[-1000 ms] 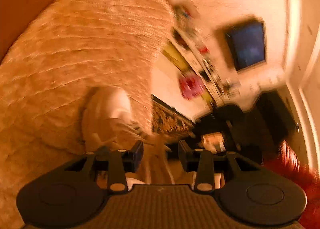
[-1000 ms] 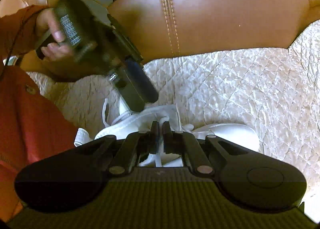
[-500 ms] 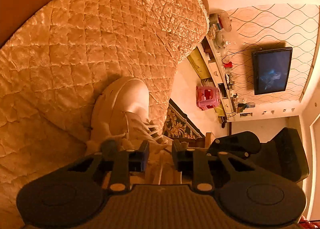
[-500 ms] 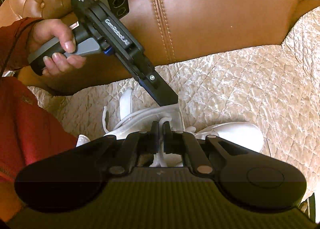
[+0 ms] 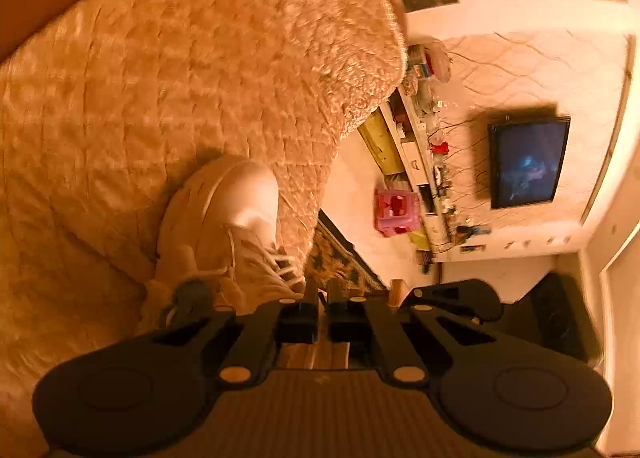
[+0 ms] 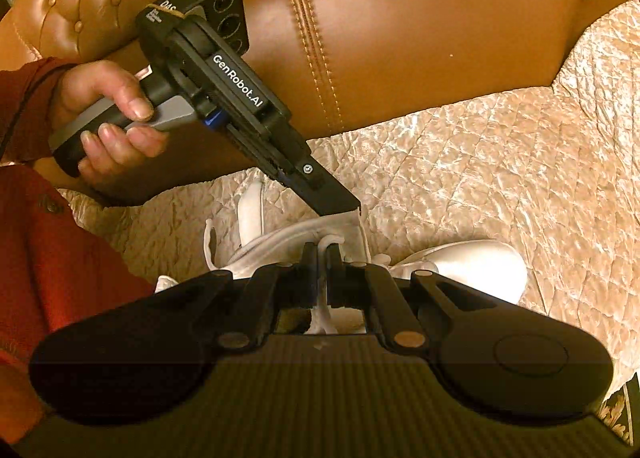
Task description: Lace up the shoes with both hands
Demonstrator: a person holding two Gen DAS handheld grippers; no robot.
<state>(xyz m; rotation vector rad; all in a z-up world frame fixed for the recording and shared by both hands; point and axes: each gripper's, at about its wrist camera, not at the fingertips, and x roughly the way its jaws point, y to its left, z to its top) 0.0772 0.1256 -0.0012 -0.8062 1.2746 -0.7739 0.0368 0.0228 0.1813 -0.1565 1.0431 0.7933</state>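
Note:
A white sneaker (image 6: 480, 266) lies on the quilted sofa cover, toe to the right in the right wrist view and toe up (image 5: 236, 209) in the left wrist view. My right gripper (image 6: 322, 258) is shut on a white lace (image 6: 330, 240) that loops out between its fingers above the eyelets. My left gripper (image 6: 348, 209), held in a person's hand (image 6: 108, 109), slants down from the upper left. Its jaws are closing on the top edge of the shoe's tongue (image 6: 344, 227). In its own view my left gripper (image 5: 323, 298) shows only a slit between the fingers, just behind the crossed laces (image 5: 284, 262).
A brown leather sofa back (image 6: 400, 37) rises behind the cream quilted cover (image 6: 480, 157). A red sleeve (image 6: 48, 278) fills the left edge. Past the seat edge are a patterned rug (image 5: 344, 262), a pink stool (image 5: 396, 209) and a wall television (image 5: 528, 161).
The left gripper's jaws went from wide apart to nearly together while it came down onto the tongue. The right gripper kept its grip on the lace and stayed put.

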